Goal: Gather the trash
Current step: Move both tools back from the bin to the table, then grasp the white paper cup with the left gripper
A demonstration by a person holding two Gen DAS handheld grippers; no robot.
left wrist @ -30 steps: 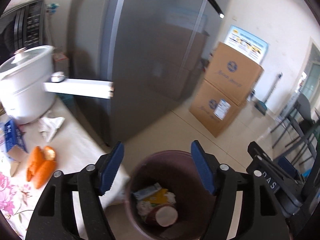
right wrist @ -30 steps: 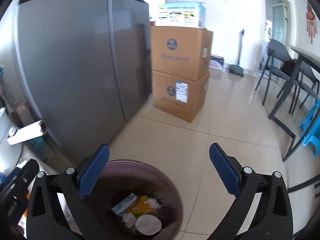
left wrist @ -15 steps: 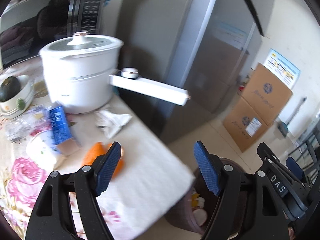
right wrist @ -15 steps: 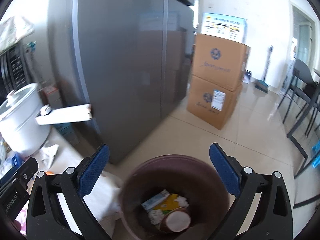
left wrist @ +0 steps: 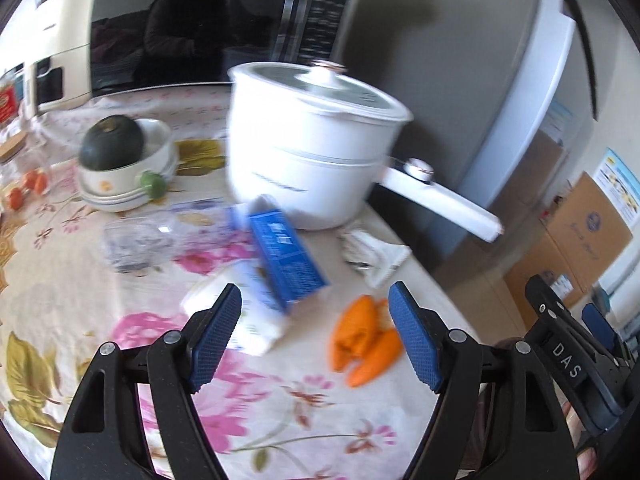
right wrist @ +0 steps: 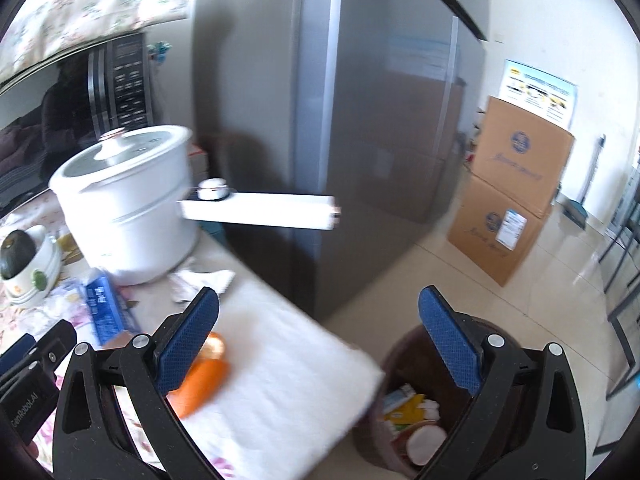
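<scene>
My left gripper (left wrist: 314, 340) is open and empty above the floral tablecloth (left wrist: 80, 320). Just ahead of it lie a blue carton (left wrist: 286, 258), a white wrapper (left wrist: 244, 312), orange peel (left wrist: 366, 342), a crumpled tissue (left wrist: 376, 256) and a clear plastic container (left wrist: 136, 240). My right gripper (right wrist: 318, 346) is open and empty over the table's corner. The orange peel (right wrist: 200, 376) lies by its left finger. The dark bin (right wrist: 404, 412) stands on the floor below right, holding a carton, wrappers and a cup.
A white electric pot (left wrist: 312, 144) with a long handle (left wrist: 440, 204) stands at the table's far edge. A bowl stack with a dark squash (left wrist: 120, 160) sits left. A grey fridge (right wrist: 360, 120) and cardboard boxes (right wrist: 512, 192) stand beyond.
Both grippers have swung left from over the bin toward the table. The left one now faces the trash on the cloth; the bin has slid to the right view's lower right.
</scene>
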